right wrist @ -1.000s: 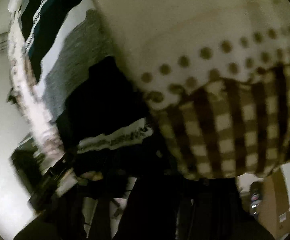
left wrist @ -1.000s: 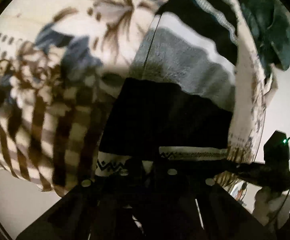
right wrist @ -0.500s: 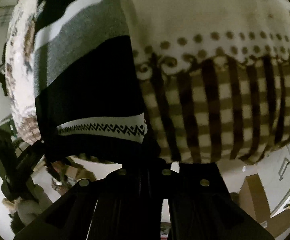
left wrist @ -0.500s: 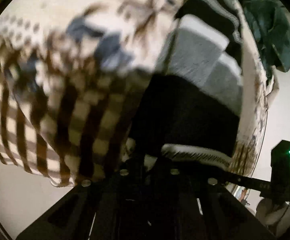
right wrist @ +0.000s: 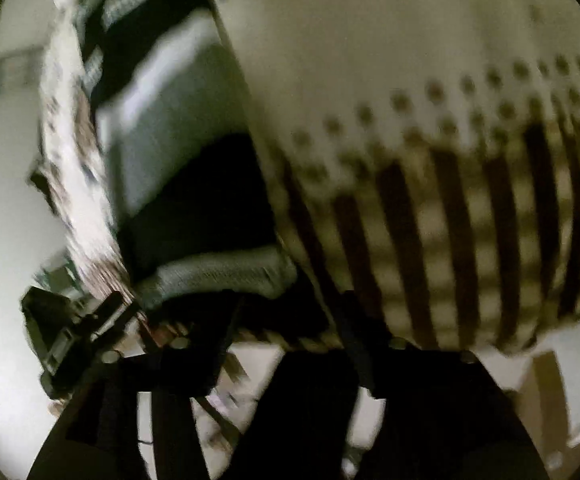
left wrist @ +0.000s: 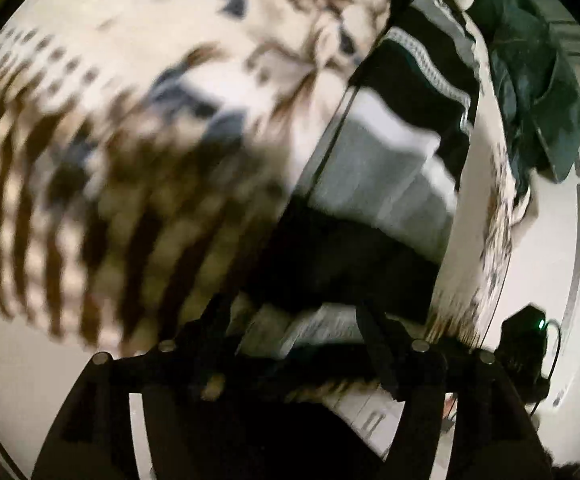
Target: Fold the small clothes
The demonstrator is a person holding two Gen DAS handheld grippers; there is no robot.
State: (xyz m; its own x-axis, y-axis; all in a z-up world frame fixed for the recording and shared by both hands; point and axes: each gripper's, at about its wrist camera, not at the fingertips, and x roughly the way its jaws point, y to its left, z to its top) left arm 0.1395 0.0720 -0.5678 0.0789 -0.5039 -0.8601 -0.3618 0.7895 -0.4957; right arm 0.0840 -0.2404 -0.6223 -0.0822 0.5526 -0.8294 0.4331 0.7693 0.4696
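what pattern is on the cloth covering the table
Cream tablecloth with brown checks and a dotted border, clearest in the right wrist view.

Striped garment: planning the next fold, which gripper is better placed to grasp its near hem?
Left, narrowly: the hem spans the gap of the left gripper, jaws opening. The right gripper, also opening, has only the hem's corner. Blur limits certainty.

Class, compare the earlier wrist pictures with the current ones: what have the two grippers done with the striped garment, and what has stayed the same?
Both grippers were clamped on the near hem of the striped garment. Now the left gripper and right gripper have their jaws opening, and the hem lies loose between the fingers, let go. The garment remains folded on the patterned tablecloth, and the dark green cloth lies unmoved at the table's far edge.
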